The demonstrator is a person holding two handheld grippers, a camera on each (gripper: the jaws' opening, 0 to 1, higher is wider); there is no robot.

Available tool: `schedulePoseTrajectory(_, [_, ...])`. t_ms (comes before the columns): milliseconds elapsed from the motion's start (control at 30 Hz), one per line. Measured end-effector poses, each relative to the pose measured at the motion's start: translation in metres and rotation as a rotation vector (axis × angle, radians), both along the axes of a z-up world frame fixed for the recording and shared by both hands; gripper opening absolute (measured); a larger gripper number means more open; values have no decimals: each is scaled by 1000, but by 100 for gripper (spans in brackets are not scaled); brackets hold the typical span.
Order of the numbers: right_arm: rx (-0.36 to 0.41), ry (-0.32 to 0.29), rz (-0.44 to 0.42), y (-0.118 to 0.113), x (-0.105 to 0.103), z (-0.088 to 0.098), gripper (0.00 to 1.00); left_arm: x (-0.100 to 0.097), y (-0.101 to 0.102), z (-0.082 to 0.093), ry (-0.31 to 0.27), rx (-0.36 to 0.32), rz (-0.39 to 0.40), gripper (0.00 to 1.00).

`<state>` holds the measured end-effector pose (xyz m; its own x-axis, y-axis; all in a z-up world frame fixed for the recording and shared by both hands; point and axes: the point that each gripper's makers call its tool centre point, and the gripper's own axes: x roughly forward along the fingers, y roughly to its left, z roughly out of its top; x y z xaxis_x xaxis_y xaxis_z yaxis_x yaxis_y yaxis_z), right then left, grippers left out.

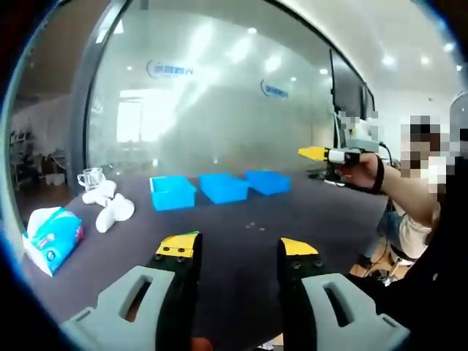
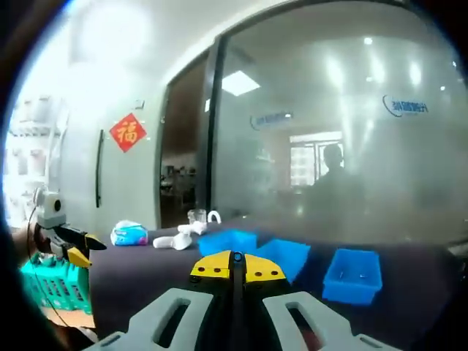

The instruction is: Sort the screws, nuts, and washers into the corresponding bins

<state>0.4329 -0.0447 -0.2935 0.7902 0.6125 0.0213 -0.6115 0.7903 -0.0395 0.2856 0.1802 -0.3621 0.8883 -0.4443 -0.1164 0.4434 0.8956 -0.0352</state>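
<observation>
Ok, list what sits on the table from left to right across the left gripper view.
Tissue pack → white crumpled items with a clear glass cup just behind them → first blue bin → second blue bin → third blue bin → the right gripper, held above the table's right side.

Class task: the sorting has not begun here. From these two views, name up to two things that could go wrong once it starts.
1. The small parts on the dark table are tiny and hard to tell apart, so one may well land in the wrong blue bin.
2. The three bins sit close together; the open left gripper could nudge one while reaching.
</observation>
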Motion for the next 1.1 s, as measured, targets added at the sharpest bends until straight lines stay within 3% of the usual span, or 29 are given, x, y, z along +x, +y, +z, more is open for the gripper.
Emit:
schedulePoseTrajectory(267, [6,11,-29,20,48,8,2,1,6,1,-4,-11,19,37])
schedulePoseTrajectory(700, [-40,71,-108,40,127,-4,2,-1,10,3,-11,-19,37,37])
schedulePoseTrajectory(1100, [-82,137,-133,58,175,-24,2,-3,15,6,-16,-25,58,37])
